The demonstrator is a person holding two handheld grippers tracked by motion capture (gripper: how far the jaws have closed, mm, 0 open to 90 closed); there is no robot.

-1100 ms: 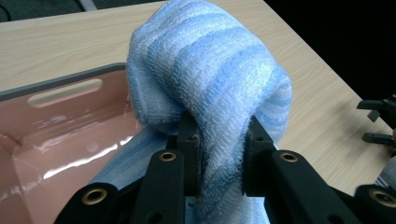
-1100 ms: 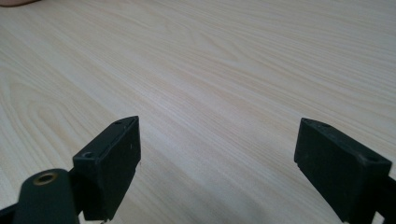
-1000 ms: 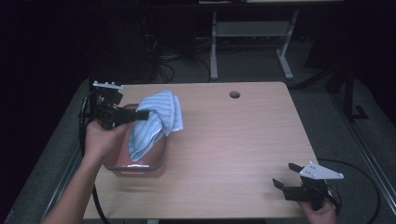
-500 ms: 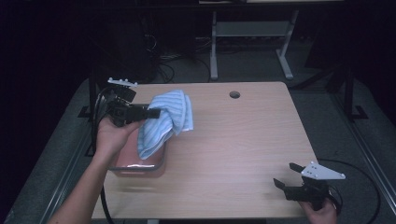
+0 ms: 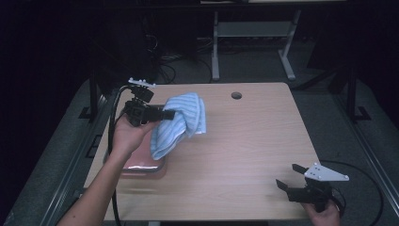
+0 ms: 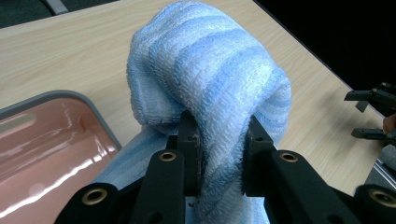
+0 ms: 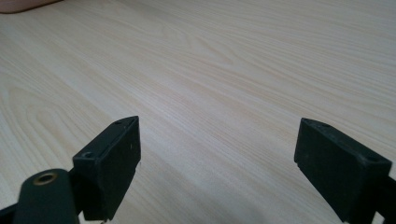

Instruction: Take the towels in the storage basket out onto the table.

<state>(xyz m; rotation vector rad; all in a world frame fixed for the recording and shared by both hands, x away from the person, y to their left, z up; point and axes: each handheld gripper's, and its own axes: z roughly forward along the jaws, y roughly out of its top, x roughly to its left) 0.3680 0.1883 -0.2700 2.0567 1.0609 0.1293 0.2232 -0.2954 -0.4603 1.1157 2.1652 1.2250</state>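
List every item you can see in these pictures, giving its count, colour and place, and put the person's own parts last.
Blue-and-white striped terry towel: one, held above the table's left side.
Pink rectangular tray with grey rim: one, near left of table.
Light wooden table: one, centre.
Round cable hole: one, dark, table's far edge.
Grey metal frame: one, on floor beyond table.
Left hand-held gripper: one, black, shut on towel.
Right hand-held gripper: one, black, open, near right corner.

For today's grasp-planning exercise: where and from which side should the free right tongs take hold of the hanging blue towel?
Probably the loose lower end of the towel, approached from the table's open right side. The left tongs already pinch its bunched top, so the tail dangles free over the pink tray; the right tongs stand open.
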